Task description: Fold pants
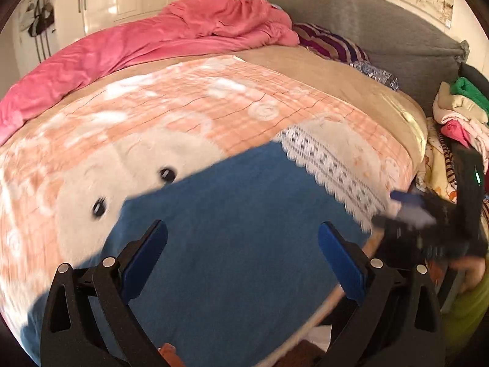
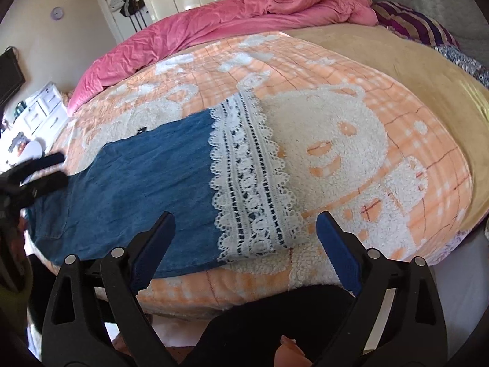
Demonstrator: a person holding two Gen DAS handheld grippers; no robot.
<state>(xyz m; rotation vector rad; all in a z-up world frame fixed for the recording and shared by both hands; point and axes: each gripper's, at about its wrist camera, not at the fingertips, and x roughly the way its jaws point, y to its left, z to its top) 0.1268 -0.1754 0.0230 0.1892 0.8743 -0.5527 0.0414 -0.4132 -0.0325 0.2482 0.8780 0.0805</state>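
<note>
Pants (image 2: 146, 180) lie flat, lace hem (image 2: 253, 177) rightward.

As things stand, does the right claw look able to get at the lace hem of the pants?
Probably yes: the right claw is open and empty, right above the lace hem, with nothing lying between them.

One pants (image 2: 146, 180), blue denim, one lace hem band (image 2: 253, 189). One bed (image 2: 428, 70). One orange bear blanket (image 2: 351, 140); two bear faces on it, one per view. One pink duvet (image 2: 244, 15). One striped pillow (image 2: 412, 24). One grey headboard (image 1: 366, 21). One clothes heap (image 1: 461, 116) beside bed. Two tongs: left (image 1: 243, 238), right (image 2: 246, 229), each two blue-padded fingers, nothing between.
</note>
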